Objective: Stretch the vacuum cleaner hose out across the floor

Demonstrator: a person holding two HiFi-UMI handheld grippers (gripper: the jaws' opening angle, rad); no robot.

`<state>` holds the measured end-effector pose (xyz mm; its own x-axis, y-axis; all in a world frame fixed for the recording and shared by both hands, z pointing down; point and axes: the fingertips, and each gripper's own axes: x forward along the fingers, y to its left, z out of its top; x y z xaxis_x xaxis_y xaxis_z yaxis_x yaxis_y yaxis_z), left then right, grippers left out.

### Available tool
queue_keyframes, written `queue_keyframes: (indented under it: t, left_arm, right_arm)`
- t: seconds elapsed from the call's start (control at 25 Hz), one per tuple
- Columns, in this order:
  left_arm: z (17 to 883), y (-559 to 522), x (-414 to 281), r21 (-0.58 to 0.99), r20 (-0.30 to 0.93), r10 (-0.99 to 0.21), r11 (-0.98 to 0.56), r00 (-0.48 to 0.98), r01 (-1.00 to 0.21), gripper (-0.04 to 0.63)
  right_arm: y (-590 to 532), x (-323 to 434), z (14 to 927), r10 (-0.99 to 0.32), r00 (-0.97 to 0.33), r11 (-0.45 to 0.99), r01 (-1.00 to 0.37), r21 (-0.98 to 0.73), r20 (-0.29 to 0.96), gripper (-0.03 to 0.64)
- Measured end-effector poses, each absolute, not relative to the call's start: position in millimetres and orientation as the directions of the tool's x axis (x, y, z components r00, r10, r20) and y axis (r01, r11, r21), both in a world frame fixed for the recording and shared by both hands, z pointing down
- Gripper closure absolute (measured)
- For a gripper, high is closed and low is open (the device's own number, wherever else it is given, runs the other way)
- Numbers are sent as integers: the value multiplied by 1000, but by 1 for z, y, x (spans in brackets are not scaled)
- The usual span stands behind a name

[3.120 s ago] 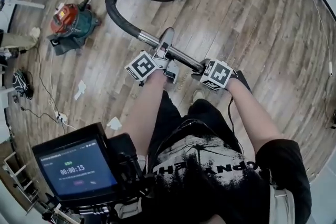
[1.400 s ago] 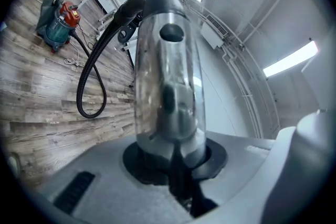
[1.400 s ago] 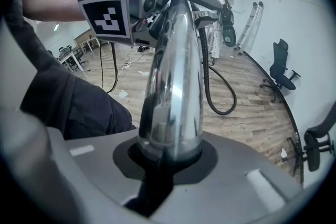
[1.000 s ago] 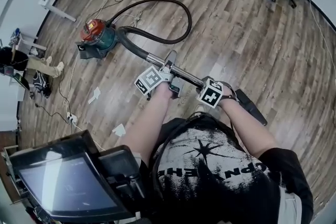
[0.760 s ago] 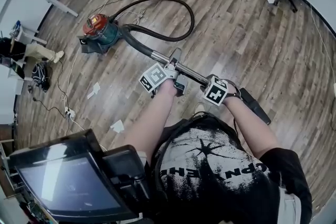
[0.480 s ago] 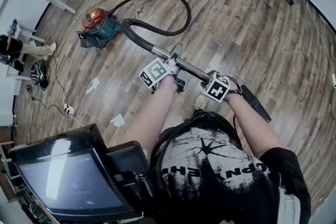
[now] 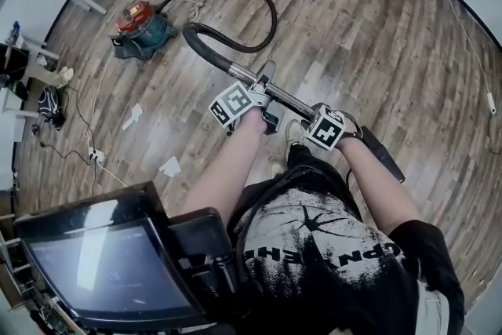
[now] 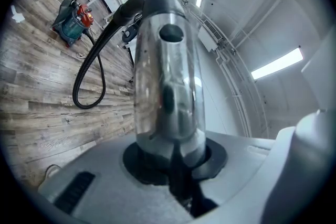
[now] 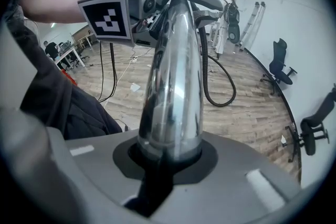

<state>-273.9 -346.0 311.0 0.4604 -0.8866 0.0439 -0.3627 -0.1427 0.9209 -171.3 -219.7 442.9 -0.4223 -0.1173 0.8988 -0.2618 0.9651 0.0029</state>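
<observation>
Two grippers share the vacuum's chrome wand (image 7: 282,98) in the head view: the left gripper (image 7: 263,86) is clamped nearer the black hose (image 7: 263,0) and the right gripper (image 7: 318,118) just behind it, while the hose loops over the wood floor (image 7: 353,35) to the canister (image 7: 141,27), well apart. Left gripper view: jaws of the left gripper (image 8: 173,160) closed on the wand (image 8: 168,76), with the hose (image 8: 89,76) and canister (image 8: 73,16) beyond. Right gripper view: jaws of the right gripper (image 9: 165,157) grip the wand (image 9: 173,86) below the left gripper (image 9: 142,8); against a second ago both grips are unchanged and the hose (image 9: 220,81) is still looped.
</observation>
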Motion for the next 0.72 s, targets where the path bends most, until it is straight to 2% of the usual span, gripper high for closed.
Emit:
queue_keyframes:
  t: [0.48,0.72]
  left_arm:
    - [294,-309,-253,930,17,-905,-141,425,-338,536]
    - [296,-299,-208,931,29,-923,-114,384,-346,537]
  right_arm:
    - [-190,-142,419,-115,-398,974,-227,24,910,551]
    - [-181,-93,421,-75,-407,983,-186,-3,910,549]
